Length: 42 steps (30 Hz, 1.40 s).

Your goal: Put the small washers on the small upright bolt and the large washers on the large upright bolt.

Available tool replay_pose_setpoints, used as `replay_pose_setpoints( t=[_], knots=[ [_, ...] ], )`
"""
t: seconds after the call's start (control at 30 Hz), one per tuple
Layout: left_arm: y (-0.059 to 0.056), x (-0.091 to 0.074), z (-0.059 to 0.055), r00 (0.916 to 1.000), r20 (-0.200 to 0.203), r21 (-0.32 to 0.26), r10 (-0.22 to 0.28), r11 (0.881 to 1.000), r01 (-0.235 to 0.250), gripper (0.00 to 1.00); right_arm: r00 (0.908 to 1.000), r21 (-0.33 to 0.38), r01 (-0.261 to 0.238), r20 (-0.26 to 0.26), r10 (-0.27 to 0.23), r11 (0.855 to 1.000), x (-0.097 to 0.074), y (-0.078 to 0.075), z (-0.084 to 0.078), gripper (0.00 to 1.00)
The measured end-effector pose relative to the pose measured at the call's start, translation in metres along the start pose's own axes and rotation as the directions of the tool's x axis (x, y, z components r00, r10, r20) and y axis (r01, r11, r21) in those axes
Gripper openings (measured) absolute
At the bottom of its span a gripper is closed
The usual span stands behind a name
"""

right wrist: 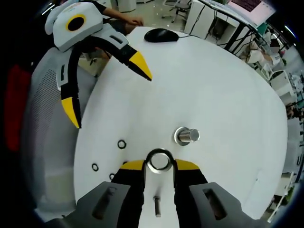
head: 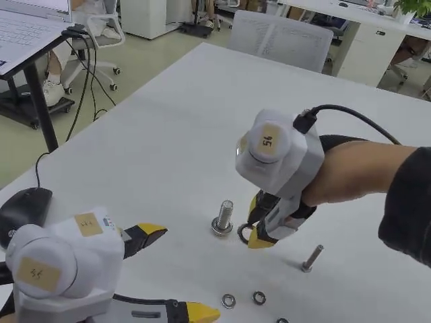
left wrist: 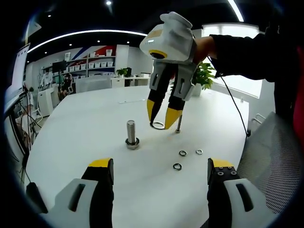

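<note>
The large upright bolt [head: 223, 217] [left wrist: 131, 133] [right wrist: 186, 136] stands mid-table with a washer around its base. Just right of it, my right gripper [head: 252, 235] [left wrist: 164, 116] [right wrist: 160, 165] is shut on a large washer [head: 243, 233] [left wrist: 157, 125] [right wrist: 159, 160], held low near the tabletop. The small upright bolt [head: 312, 258] [left wrist: 179, 124] [right wrist: 156, 205] stands further right. Three small washers [head: 259, 297] [left wrist: 183, 153] [right wrist: 122, 144] lie loose on the table nearer me. My left gripper [head: 178, 272] [left wrist: 160, 166] [right wrist: 108, 94] hovers open at the near left, with nothing between its jaws.
A black mouse [head: 23, 208] [right wrist: 161, 34] lies at the white table's [head: 168, 134] left edge. A grey chair [head: 279, 40] stands at the far side. A desk with a laptop [head: 27, 27] and hanging cables is off to the left.
</note>
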<state>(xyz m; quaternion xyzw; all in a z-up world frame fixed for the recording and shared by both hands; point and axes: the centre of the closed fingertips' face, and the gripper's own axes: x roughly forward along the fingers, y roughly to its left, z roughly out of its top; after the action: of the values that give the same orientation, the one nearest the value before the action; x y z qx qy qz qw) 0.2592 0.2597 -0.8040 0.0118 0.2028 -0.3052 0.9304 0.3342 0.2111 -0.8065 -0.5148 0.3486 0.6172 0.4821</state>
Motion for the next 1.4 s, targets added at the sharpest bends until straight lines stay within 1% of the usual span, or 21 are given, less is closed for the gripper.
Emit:
replay_pose_setpoints(
  t=[0.3,0.53,0.8,0.9,1.33,1.4],
  knots=[
    [0.001,0.0,0.001,1.0,0.005,0.001,0.003,1.0,-0.003,0.81,0.9986,-0.02,0.049,0.019,-0.049,0.999,-0.02,-0.015,0.012,0.23],
    [0.004,-0.001,0.002,0.9998,0.012,-0.001,0.013,1.0,-0.013,0.81,0.9969,-0.032,0.074,0.029,-0.073,0.997,-0.027,-0.026,0.02,0.23],
    [0.005,-0.003,0.0,0.9997,0.015,-0.006,0.018,1.0,-0.018,0.81,0.9967,-0.042,0.078,0.029,-0.076,0.996,-0.021,-0.033,0.028,0.23],
    [0.007,-0.004,0.001,0.9996,0.019,-0.008,0.023,1.0,-0.023,0.81,0.9967,-0.047,0.08,0.019,-0.079,0.996,-0.017,-0.036,0.029,0.23],
    [0.011,-0.008,-0.003,0.9992,0.018,-0.022,0.036,0.999,-0.035,0.81,0.9989,-0.054,0.047,-0.002,-0.047,0.997,-0.001,-0.042,0.034,0.23],
    [0.011,-0.008,-0.004,0.9992,0.015,-0.024,0.037,0.999,-0.037,0.81,0.9991,-0.055,0.041,-0.008,-0.041,0.998,0.004,-0.042,0.034,0.23]
  ],
)
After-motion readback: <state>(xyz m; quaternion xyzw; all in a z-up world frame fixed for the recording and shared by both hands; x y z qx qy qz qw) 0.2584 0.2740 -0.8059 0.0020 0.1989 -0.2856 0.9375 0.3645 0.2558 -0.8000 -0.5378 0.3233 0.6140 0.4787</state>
